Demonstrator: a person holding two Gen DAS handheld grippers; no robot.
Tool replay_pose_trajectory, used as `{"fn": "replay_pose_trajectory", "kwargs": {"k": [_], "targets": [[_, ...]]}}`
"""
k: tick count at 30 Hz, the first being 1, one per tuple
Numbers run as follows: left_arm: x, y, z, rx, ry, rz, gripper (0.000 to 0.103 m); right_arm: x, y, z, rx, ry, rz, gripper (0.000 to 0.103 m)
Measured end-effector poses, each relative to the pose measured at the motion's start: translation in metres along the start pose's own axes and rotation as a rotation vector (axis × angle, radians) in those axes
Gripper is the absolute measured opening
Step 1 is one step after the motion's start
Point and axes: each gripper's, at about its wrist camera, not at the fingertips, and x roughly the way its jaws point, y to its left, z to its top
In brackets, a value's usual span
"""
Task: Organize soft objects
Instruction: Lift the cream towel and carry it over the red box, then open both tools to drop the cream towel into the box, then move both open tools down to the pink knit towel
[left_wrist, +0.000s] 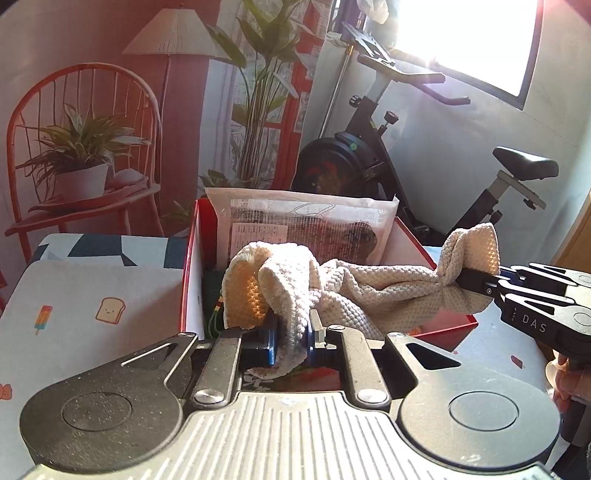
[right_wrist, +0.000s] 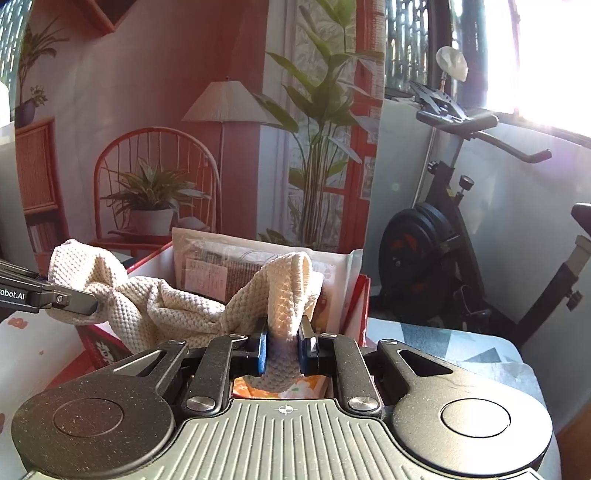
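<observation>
On the patterned tablecloth (left_wrist: 92, 291) sits a red cardboard box (left_wrist: 190, 266); above it, left gripper (left_wrist: 291, 341) and right gripper (right_wrist: 282, 345) each pinch the cream knitted cloth (left_wrist: 369, 291).

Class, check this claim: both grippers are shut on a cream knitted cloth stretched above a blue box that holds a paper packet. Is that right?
Not quite: the box is red, not blue, as the left wrist view shows. The left gripper and right gripper are both shut on the cream knitted cloth, above the paper packet.
</observation>
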Motion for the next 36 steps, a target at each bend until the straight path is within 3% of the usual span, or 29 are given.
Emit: {"fn": "replay_pose_trajectory", "kwargs": {"k": [5,14,27,30,32,34,36], "targets": [[0.032,-0.003,0.014,0.022,0.077,-0.001,0.016,0.037,0.0,0.005,-0.019,0.075,-0.009,0.014],[0.078,-0.01,0.009,0.084,0.198,0.002,0.016,0.078,0.011,-0.001,-0.073,0.198,0.039,0.014],[0.093,-0.002,0.011,0.088,0.224,0.025,0.017,0.092,0.007,-0.01,-0.047,0.237,0.024,0.016],[0.088,-0.002,0.015,0.093,0.199,0.019,0.024,0.088,0.005,-0.01,-0.053,0.217,-0.005,0.024],[0.081,-0.003,0.017,0.096,0.174,0.019,0.045,0.082,0.002,-0.009,-0.043,0.188,-0.018,0.04],[0.071,-0.002,0.02,0.103,0.133,0.026,0.059,0.075,0.001,-0.008,-0.04,0.158,-0.04,0.06],[0.06,-0.001,0.021,0.103,0.101,0.028,0.063,0.065,0.0,-0.007,-0.039,0.118,-0.045,0.063]]}}
